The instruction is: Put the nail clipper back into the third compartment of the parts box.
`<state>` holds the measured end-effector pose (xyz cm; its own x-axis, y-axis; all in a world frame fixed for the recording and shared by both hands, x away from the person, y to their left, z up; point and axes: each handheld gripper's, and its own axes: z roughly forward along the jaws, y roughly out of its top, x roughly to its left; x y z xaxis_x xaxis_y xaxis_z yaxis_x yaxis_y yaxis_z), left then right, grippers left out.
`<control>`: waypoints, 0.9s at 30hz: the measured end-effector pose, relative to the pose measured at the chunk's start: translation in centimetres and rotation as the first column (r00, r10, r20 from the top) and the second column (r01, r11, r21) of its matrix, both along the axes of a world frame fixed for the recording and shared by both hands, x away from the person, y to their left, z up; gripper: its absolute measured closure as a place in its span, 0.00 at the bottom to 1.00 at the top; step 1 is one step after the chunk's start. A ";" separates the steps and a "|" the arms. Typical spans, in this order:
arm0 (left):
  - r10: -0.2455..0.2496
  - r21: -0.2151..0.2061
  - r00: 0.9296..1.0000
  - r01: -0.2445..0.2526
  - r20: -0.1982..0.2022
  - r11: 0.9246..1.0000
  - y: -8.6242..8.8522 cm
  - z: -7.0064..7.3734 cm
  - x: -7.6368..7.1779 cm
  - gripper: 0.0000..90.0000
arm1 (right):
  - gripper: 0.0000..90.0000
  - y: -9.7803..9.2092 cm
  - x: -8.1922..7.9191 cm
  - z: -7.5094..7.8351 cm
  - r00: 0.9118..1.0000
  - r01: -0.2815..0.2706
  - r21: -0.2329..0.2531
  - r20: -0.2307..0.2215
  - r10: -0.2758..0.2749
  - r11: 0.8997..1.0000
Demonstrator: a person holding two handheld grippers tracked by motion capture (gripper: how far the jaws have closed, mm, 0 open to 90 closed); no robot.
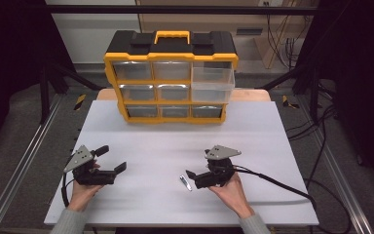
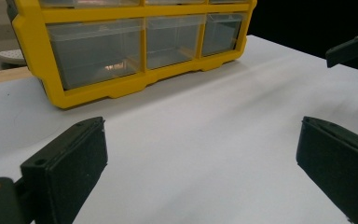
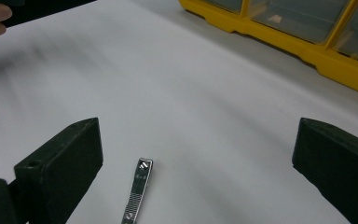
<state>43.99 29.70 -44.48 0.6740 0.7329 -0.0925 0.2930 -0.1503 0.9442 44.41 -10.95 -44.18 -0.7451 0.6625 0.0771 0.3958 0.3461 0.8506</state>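
Observation:
A small metal nail clipper point(image 1: 185, 183) lies flat on the white table top point(image 1: 156, 146). My right gripper point(image 1: 198, 164) rests on the table just right of it, pointing left, open. In the right gripper view the nail clipper point(image 3: 137, 191) lies between the wide-apart jaws, close to the left one, touching neither; the right gripper point(image 3: 196, 168) holds nothing. My left gripper point(image 1: 112, 159) sits at the front left of the table, open and holding nothing, as the left gripper view point(image 2: 200, 154) confirms.
A yellow and black drawer organizer point(image 1: 170, 78) stands at the back of the table, its clear top-right drawer point(image 1: 213, 78) pulled out. The organizer point(image 2: 121, 84) faces the left gripper. Cables trail off the table's right edge.

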 end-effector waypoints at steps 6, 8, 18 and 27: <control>-0.001 0.002 1.000 0.001 -0.001 1.000 0.0 0.0 0.0 0.02 | 0.03 1.0 0.0 -0.4 1.000 -0.016 -0.037 -0.019 0.015 0.999; 0.000 0.001 1.000 0.000 -0.001 1.000 0.0 0.0 0.0 0.02 | 0.04 1.5 0.0 -0.7 0.999 -0.026 -0.053 -0.025 0.024 0.998; -0.002 0.006 1.000 0.002 -0.002 1.000 0.0 -0.1 0.0 0.02 | 0.05 2.9 0.1 -1.9 0.997 -0.044 -0.100 -0.068 0.037 0.994; -0.002 0.008 1.000 0.002 -0.003 1.000 0.0 -0.1 0.0 0.02 | 0.09 3.6 0.3 -2.7 0.994 -0.059 -0.111 -0.099 0.048 0.992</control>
